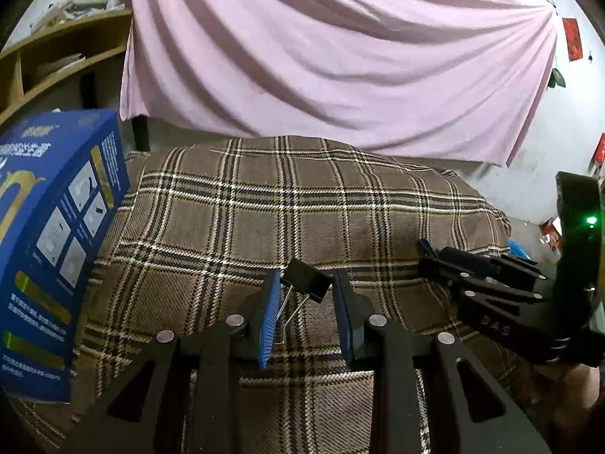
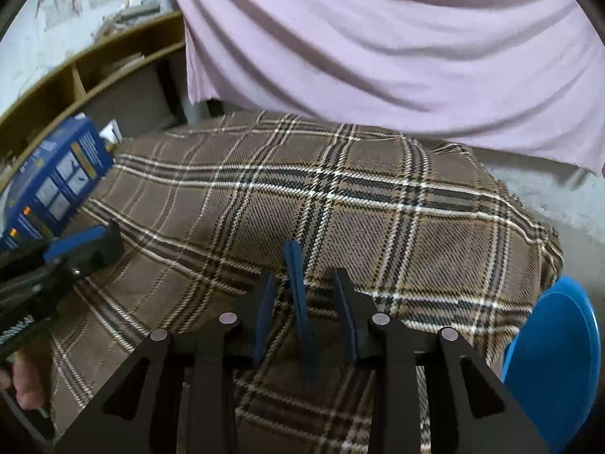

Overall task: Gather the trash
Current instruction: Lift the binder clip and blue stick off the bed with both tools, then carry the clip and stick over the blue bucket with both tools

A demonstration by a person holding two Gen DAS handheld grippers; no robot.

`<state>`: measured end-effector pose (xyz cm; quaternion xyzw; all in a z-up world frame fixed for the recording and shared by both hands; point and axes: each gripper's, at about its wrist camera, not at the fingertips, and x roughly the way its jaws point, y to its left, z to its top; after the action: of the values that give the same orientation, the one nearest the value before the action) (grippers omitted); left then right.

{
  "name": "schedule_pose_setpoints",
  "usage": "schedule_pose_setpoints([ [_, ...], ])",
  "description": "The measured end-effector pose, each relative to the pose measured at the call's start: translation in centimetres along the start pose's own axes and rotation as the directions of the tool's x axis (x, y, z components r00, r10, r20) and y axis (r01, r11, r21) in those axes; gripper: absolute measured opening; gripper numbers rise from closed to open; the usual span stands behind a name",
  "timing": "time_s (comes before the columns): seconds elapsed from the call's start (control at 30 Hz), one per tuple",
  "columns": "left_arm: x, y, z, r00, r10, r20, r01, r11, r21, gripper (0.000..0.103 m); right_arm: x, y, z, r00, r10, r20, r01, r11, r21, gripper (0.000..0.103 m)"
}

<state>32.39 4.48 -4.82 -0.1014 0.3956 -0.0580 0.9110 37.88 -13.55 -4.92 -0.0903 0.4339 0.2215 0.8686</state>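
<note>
Loosely, left tongs (image 1: 306,302) hold a black binder clip (image 1: 307,279); right tongs (image 2: 304,295) flank a flat blue strip (image 2: 300,302).

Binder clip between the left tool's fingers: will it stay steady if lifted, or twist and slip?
The binder clip looks like rigid metal, so it should not bend. It sits skewed in the left tool, a wire handle against one blue pad, so it may pivot or slip. Small, probably light; dropped on the plaid cloth, it likely would not roll.

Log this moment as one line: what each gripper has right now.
left gripper: shut on binder clip | right gripper: open, blue strip loose between jaws | below: plaid cloth
</note>
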Motion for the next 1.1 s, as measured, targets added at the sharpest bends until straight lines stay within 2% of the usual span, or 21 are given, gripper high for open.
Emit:
schedule_pose_setpoints([
  [0.03, 0.1, 0.1, 0.0, 1.0, -0.004, -0.004, 0.003, 1.0, -0.004, 0.024, 0.1, 0.1, 0.1, 1.0, 0.004, -0.005, -0.004, 1.0, -0.01, 0.013],
  [0.07, 0.2, 0.1, 0.1, 1.0, -0.006, -0.007, 0.006, 1.0, -0.006, 0.024, 0.2, 0.1, 0.1, 1.0, 0.004, -0.008, -0.004, 1.0, -0.017, 0.007],
  [0.27, -0.7, 0.0, 0.1, 1.0, -0.007, 0.03, 0.007, 1.0, 0.003, 0.024, -0.4, -0.4, -0.1, 0.999, 0.028, 0.023, -0.028, 1.0, -0.001, 0.005],
  [0.37, -1.5, -0.5, 0.1, 0.998, -0.007, 0.058, 0.007, 1.0, 0.007, 0.024, -1.9, -1.0, -0.3, 0.995, 0.032, 0.093, -0.035, 0.999, 0.022, 0.004],
  [0.5, -3.0, -1.9, 0.5, 0.993, -0.019, 0.12, 0.018, 1.0, 0.015, 0.024, -4.7, -1.9, -1.1, 0.971, 0.036, 0.237, -0.053, 0.997, 0.062, 0.004],
  [0.6, -4.6, -3.5, 0.9, 0.981, -0.036, 0.193, 0.028, 0.999, 0.043, 0.024, -7.7, -2.0, -1.6, 0.926, 0.017, 0.377, -0.05, 0.996, 0.076, 0.004],
  [0.67, -6.0, -4.8, 1.2, 0.965, -0.058, 0.255, 0.043, 0.997, 0.064, 0.024, -10.2, -2.1, -2.2, 0.879, -0.007, 0.477, -0.036, 0.996, 0.08, 0.004],
  [0.73, -7.3, -6.1, 1.6, 0.946, -0.078, 0.313, 0.053, 0.995, 0.087, 0.024, -13.0, -2.2, -3.0, 0.816, -0.03, 0.577, -0.019, 0.997, 0.078, 0.004],
  [0.77, -7.9, -6.8, 1.7, 0.935, -0.089, 0.343, 0.058, 0.993, 0.1, 0.024, -14.0, -2.2, -3.2, 0.792, -0.042, 0.609, -0.007, 0.997, 0.077, 0.004],
  [0.8, -8.8, -7.8, 1.8, 0.92, -0.105, 0.377, 0.064, 0.991, 0.118, 0.024, -15.6, -2.3, -3.7, 0.755, -0.063, 0.652, 0.016, 0.997, 0.079, 0.004],
  [0.9, -10.9, -10.3, 2.0, 0.881, -0.14, 0.452, 0.07, 0.983, 0.168, 0.024, -18.7, -2.5, -4.4, 0.686, -0.108, 0.719, 0.055, 0.994, 0.096, 0.004],
  [1.0, -12.8, -12.6, 2.3, 0.848, -0.181, 0.497, 0.083, 0.973, 0.214, 0.024, -21.5, -3.5, -5.3, 0.629, -0.144, 0.764, 0.074, 0.989, 0.125, 0.004],
  [1.1, -14.3, -14.9, 2.4, 0.823, -0.221, 0.524, 0.091, 0.961, 0.262, 0.024, -23.4, -4.3, -6.2, 0.585, -0.183, 0.79, 0.098, 0.983, 0.155, 0.004],
])
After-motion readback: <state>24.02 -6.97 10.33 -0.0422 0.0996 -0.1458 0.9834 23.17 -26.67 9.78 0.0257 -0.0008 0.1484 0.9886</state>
